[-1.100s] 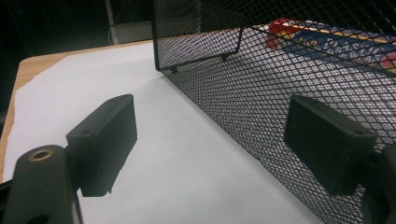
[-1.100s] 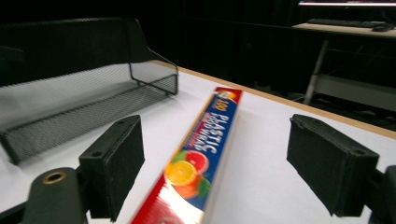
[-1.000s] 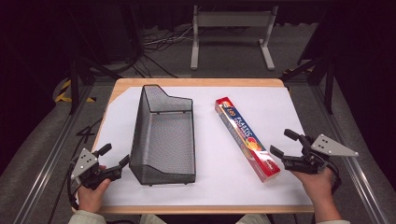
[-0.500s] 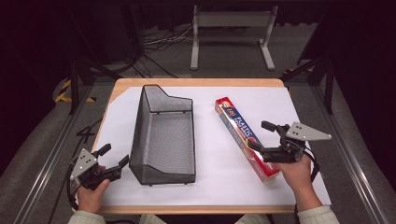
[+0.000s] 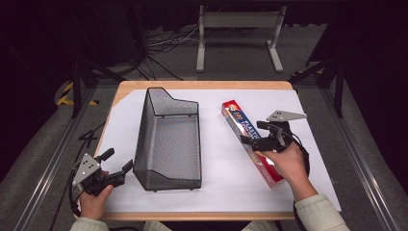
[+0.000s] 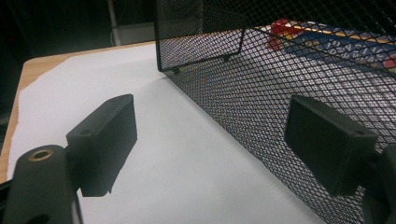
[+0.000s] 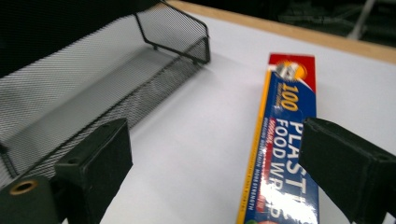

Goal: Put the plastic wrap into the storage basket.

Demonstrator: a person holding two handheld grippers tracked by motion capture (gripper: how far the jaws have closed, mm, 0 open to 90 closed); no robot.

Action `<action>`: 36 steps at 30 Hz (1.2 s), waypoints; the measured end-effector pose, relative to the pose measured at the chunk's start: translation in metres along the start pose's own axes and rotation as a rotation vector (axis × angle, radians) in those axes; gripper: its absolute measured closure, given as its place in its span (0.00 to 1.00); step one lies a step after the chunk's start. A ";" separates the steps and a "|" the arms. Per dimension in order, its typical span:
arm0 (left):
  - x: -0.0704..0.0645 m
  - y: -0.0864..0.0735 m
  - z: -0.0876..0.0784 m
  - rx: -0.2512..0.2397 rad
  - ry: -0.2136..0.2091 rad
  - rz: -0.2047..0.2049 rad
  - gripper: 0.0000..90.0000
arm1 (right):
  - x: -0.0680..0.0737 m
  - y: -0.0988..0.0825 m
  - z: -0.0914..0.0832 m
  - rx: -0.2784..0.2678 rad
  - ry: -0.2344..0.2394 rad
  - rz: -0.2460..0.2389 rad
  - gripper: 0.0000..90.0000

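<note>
A long red and blue plastic food wrap box point(image 5: 237, 117) lies slantwise on the right half of the white sheet. My right gripper point(image 5: 253, 133) hovers over its middle, open; its jaws have just been opening, and no pad touches the box. In the right gripper view the box point(image 7: 285, 116) runs under the right jaw of that gripper point(image 7: 217, 140). A black mesh basket point(image 5: 168, 139) stands left of centre. My left gripper point(image 5: 118, 160) rests open at the basket's near left corner. In the left gripper view the left gripper point(image 6: 212, 116) has its right jaw next to the basket's wall point(image 6: 280, 70).
A white sheet point(image 5: 216, 183) covers most of the wooden table point(image 5: 202, 85). A metal stand point(image 5: 238, 29) and cables lie on the floor behind the table. Metal rails point(image 5: 365, 159) run along both sides.
My right hand has moved from the table's right edge leftward and away, onto the middle of the food wrap box. Left hand and basket have stayed put.
</note>
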State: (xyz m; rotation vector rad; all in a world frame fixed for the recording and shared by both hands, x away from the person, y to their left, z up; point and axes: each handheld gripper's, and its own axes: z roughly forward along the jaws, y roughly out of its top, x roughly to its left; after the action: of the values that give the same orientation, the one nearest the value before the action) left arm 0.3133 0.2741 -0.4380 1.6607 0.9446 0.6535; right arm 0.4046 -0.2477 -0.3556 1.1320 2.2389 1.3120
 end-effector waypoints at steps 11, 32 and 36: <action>0.001 -0.001 0.000 -0.002 0.005 0.000 0.19 | -0.015 0.013 0.034 0.157 -0.093 0.062 0.12; -0.001 -0.002 0.002 0.023 0.003 0.023 0.20 | -0.017 0.025 0.076 0.455 -0.227 0.060 0.13; 0.000 -0.002 0.002 0.024 0.001 0.029 0.20 | -0.022 0.018 0.083 0.489 -0.239 0.070 0.13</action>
State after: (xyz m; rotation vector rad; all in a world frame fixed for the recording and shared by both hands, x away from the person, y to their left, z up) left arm 0.3145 0.2727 -0.4405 1.6982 0.9337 0.6643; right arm 0.4777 -0.2107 -0.3871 1.4484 2.4140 0.6128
